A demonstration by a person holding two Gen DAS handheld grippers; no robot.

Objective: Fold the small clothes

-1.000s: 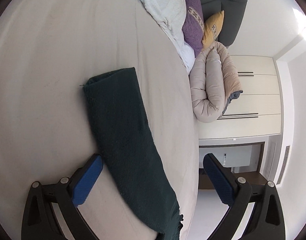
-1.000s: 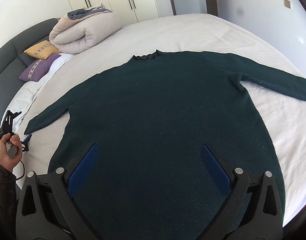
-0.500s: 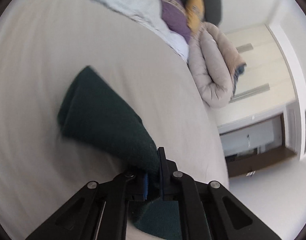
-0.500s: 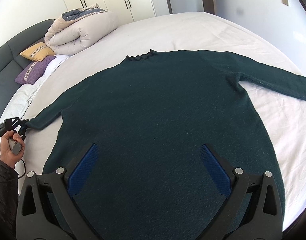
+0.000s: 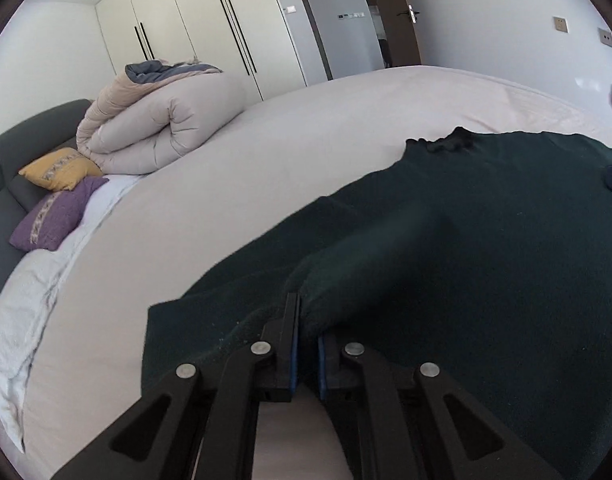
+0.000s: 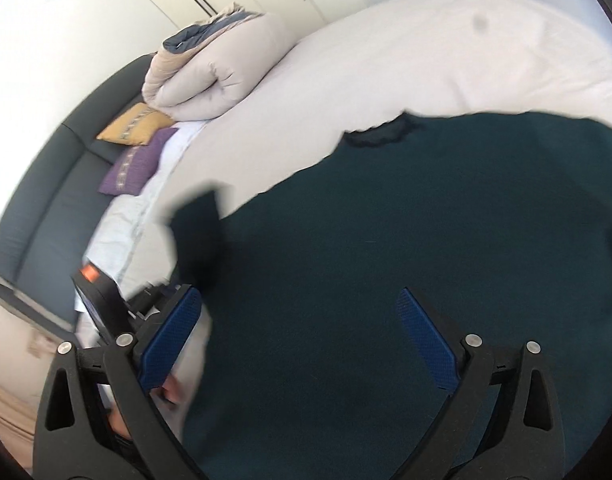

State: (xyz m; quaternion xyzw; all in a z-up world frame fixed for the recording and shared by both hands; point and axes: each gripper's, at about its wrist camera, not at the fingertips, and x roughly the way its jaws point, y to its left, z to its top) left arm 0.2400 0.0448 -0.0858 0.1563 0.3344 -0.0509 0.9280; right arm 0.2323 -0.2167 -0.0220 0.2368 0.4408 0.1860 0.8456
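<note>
Left wrist view is showing our left gripper (image 5: 304,334) pinching a fold of the dark green knitted sweater (image 5: 466,264), its two black fingers (image 5: 283,344) pressed together on the sleeve cloth, which is bunching up just beyond the blue pads. We are seeing the sweater lying spread on the pale cream bed sheet (image 5: 306,128), filling the near right of the scene, with its ruffled neck opening (image 5: 450,144) at the far edge of the garment. A rolled beige duvet (image 5: 161,132) is resting at the far left of the bed, and a mustard-yellow cushion (image 5: 59,168) and a purple cushion (image 5: 57,216) are leaning just beside it against the dark grey headboard (image 5: 9,168).

From the right wrist view we are holding our right gripper (image 6: 297,336) over the sweater's body (image 6: 386,280), its blue-padded fingers (image 6: 426,340) standing wide apart and touching nothing we can make out. At the near left of this view, the black body of the left gripper is appearing blurred beside a raised dark flap of sleeve (image 6: 197,232).
</note>
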